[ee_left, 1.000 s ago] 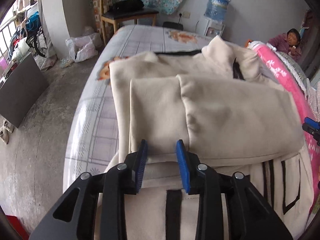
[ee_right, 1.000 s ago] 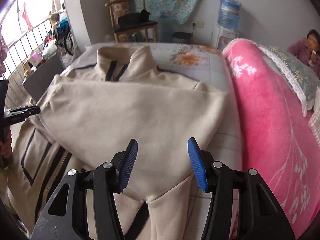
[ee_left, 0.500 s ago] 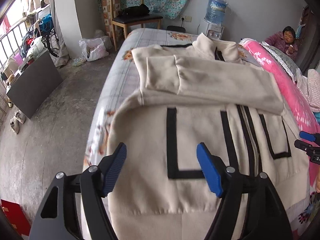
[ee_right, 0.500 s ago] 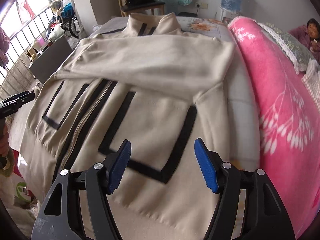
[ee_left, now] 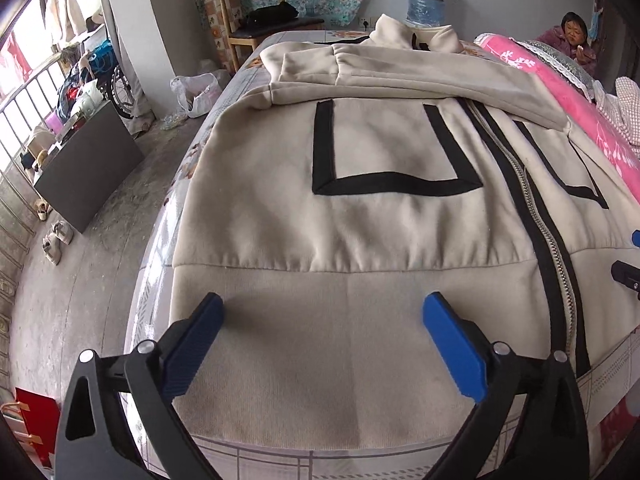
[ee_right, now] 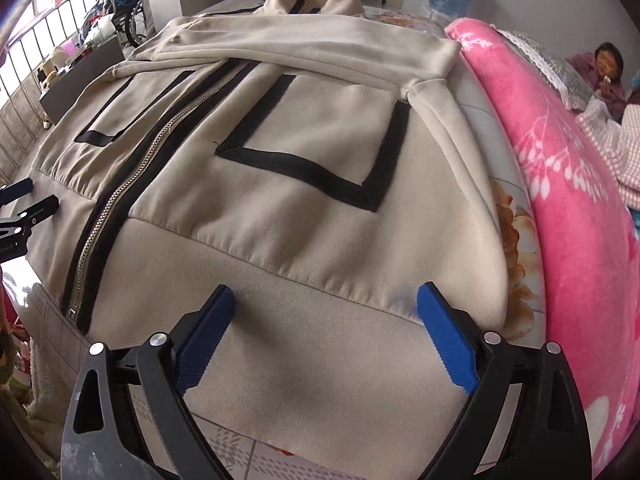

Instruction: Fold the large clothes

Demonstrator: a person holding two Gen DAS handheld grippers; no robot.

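A large cream zip jacket [ee_left: 380,220] with black trim lies front-up on the bed, collar at the far end. Both sleeves [ee_left: 400,76] are folded across the chest. It also fills the right wrist view [ee_right: 304,184]. My left gripper [ee_left: 320,320] is wide open and empty just above the left half of the ribbed hem. My right gripper [ee_right: 324,316] is wide open and empty above the right half of the hem. The left gripper's tips show at the left edge of the right wrist view [ee_right: 24,208].
The bed [ee_left: 168,216] has a checked floral sheet; its left edge drops to a concrete floor. A pink blanket [ee_right: 560,184] is heaped along the right. A person [ee_right: 608,68] sits at the far right. A wooden chair [ee_left: 256,20] and water bottle [ee_left: 426,0] stand beyond the bed.
Both grippers have drawn back from the folded sleeves down to the jacket's hem and lowered close to it. Both have opened wider. The jacket has not moved.
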